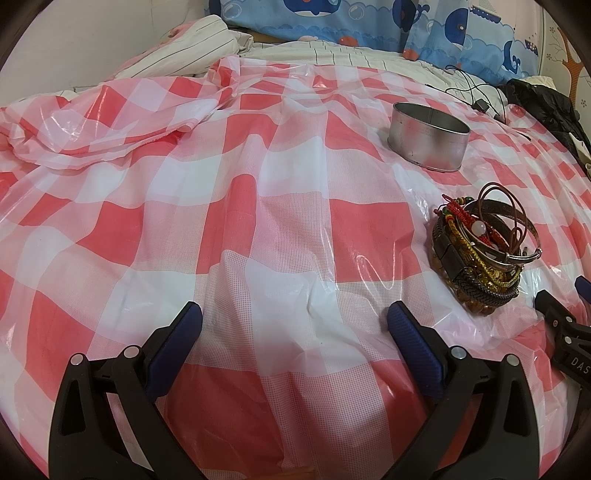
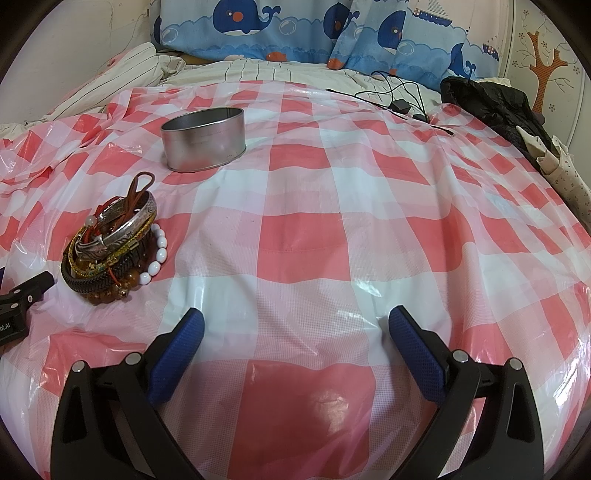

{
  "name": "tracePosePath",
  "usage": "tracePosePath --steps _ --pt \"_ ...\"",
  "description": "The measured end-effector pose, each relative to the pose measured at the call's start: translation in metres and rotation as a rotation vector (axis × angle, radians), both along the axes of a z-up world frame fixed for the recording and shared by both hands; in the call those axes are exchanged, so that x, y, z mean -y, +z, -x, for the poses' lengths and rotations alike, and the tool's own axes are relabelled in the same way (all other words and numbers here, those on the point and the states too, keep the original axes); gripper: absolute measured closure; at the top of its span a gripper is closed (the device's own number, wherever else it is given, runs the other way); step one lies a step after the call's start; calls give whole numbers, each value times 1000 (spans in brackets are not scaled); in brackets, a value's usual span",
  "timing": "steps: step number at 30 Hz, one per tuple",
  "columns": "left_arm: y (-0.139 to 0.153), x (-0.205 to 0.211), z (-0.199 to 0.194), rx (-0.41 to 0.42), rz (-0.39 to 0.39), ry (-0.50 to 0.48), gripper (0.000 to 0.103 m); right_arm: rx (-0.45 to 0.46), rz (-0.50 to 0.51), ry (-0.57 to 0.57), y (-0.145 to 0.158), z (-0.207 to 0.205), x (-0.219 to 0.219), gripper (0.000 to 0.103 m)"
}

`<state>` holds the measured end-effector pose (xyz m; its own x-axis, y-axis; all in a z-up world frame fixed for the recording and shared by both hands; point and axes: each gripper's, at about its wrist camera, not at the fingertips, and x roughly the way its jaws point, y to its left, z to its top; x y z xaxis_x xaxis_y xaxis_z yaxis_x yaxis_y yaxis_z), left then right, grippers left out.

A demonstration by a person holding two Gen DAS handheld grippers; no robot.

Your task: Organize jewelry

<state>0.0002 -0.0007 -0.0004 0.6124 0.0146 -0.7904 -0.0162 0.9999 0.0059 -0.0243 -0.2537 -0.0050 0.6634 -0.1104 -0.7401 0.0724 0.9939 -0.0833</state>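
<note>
A pile of bracelets and bangles (image 1: 480, 251) lies on the red-and-white checked plastic sheet (image 1: 258, 184); in the right wrist view the pile (image 2: 110, 247) shows a silver bangle, a black braided band and white and amber beads. An empty oval metal tin (image 1: 428, 134) stands beyond it, also in the right wrist view (image 2: 205, 138). My left gripper (image 1: 293, 319) is open and empty, left of the pile. My right gripper (image 2: 295, 325) is open and empty, right of the pile. Its tip shows in the left wrist view (image 1: 561, 317).
Blue whale-print pillows (image 2: 280, 29) and a striped sheet (image 1: 177, 48) lie at the back. Black cables with an adapter (image 2: 400, 105) and a black garment (image 2: 491, 103) lie at the back right. The plastic sheet is bunched at the left (image 1: 92, 125).
</note>
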Motion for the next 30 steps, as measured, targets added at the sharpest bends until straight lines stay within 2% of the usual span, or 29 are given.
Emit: tracePosePath --steps 17,18,20,21,23,25,27,30 --pt "2 0 0 1 2 2 7 -7 -7 5 0 0 0 7" --pt "4 -1 0 2 13 5 7 -15 -17 10 0 -1 1 7" --pt "6 -12 -2 32 121 -8 7 -37 -45 23 -1 -3 5 7" --pt "13 -15 -2 47 151 -22 7 -43 -54 25 -1 -4 6 7" --pt "25 -13 -7 62 134 -54 7 -59 -82 30 -2 -7 10 7" --pt "29 -10 -18 37 116 -98 7 -72 -76 32 -2 -8 9 7" --pt "31 -6 -38 -28 93 -137 7 -83 -79 41 0 -9 9 7" --pt "37 -6 -42 -40 102 -144 7 -46 -156 76 13 -6 13 7"
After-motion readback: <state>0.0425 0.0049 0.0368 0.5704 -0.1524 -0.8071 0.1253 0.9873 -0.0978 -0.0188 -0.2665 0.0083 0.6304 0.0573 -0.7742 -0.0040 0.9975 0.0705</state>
